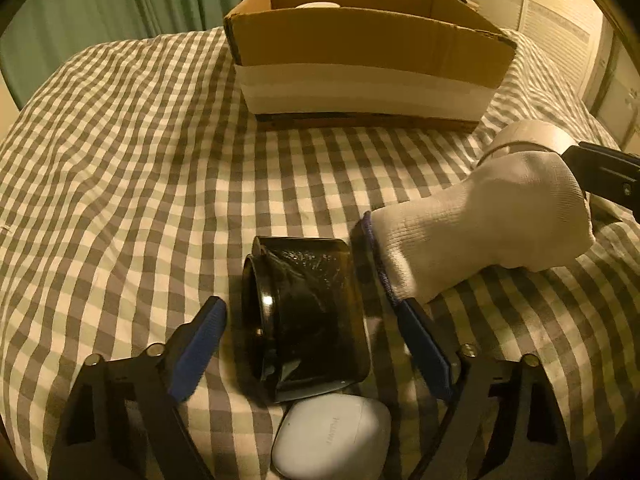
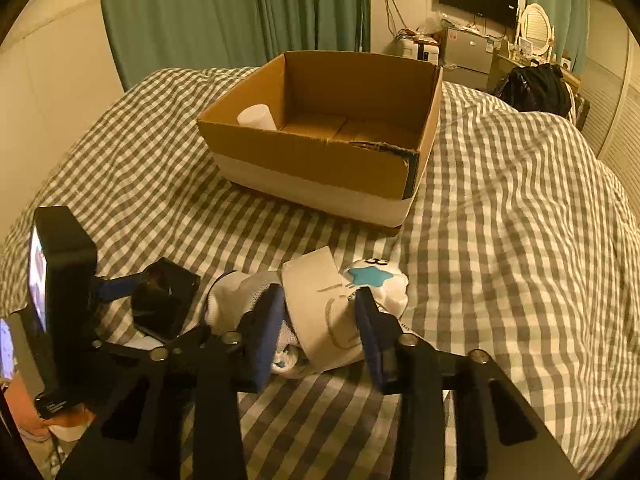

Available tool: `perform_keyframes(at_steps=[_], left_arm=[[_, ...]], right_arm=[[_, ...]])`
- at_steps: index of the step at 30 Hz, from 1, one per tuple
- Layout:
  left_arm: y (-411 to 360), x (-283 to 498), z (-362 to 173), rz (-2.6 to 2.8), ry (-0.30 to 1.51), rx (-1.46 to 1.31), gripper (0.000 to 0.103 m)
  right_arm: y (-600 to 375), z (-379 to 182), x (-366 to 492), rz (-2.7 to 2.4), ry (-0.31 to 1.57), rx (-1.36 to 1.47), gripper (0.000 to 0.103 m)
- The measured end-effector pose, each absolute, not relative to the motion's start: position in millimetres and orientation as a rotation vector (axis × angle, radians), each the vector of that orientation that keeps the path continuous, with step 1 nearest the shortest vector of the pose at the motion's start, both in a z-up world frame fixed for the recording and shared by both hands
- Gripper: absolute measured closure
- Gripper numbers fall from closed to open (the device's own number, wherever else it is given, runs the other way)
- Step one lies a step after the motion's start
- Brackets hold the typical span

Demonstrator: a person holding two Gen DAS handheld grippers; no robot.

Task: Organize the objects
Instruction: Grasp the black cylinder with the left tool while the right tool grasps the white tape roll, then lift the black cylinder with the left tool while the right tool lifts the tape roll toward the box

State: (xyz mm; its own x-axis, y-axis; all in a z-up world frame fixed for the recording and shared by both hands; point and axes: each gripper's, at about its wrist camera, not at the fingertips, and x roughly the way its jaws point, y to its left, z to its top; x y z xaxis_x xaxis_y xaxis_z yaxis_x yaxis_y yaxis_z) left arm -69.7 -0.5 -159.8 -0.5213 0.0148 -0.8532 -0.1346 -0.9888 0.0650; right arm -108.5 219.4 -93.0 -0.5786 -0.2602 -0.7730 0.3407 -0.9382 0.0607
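Note:
A dark glass jar (image 1: 308, 316) lies on its side on the checked bedspread, between the open fingers of my left gripper (image 1: 316, 340); neither pad clearly touches it. A white earbud case (image 1: 332, 436) lies just in front of the jar. A white sock bundle (image 1: 480, 232) lies to the right. In the right wrist view my right gripper (image 2: 320, 320) is closed around that sock bundle (image 2: 320, 312), which has a paper band and a blue star. The jar (image 2: 164, 300) and the left gripper show at the left. An open cardboard box (image 2: 320, 140) stands behind.
A white cup (image 2: 256, 117) stands in the box's near left corner. The box (image 1: 360, 60) sits mid-bed. Green curtains hang behind; a fridge, TV and mirror stand at the far right. The bedspread (image 2: 520, 220) rises in folds to the right.

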Motion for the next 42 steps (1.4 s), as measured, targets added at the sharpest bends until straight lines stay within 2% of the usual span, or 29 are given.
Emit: perform_keyframes(at_steps=[1,2,4,5,15,18,27,42], left_arm=[[0,-70,-160,2.658,0.185,-1.488,0.028],[0,-70,-160,2.649,0.178,-1.489,0.032],[1,-71,-162,2.636,0.171,-1.499,0.053],[1,-71,-163,2.634,0.169,-1.503,0.058],[-6,-59,-144,2.652,0.072,-1.422,0.059],[-8,-56,-135,2.655,0.049,-1.401,0.079],[-12,-46,-117,2.657,0.015,-1.366,0.088],[-18,-25,-48,2.743,0.036,-1.165,0.092]], right_arm=[[220,-92,-106,-2.530,0.133,1.207,0.068],[221,-91,-103,-2.541,0.132,1.198,0.069],[223,-88,-99,-2.551,0.125,1.183,0.069],[223,-87,-98,-2.555,0.121,1.178,0.069],[232,-67,-86,-2.576,0.065,1.106,0.070],[232,-59,-81,-2.584,0.071,1.081,0.070],[232,-28,-62,-2.622,0.089,0.996,0.070],[233,36,-32,-2.698,0.129,0.831,0.071]])
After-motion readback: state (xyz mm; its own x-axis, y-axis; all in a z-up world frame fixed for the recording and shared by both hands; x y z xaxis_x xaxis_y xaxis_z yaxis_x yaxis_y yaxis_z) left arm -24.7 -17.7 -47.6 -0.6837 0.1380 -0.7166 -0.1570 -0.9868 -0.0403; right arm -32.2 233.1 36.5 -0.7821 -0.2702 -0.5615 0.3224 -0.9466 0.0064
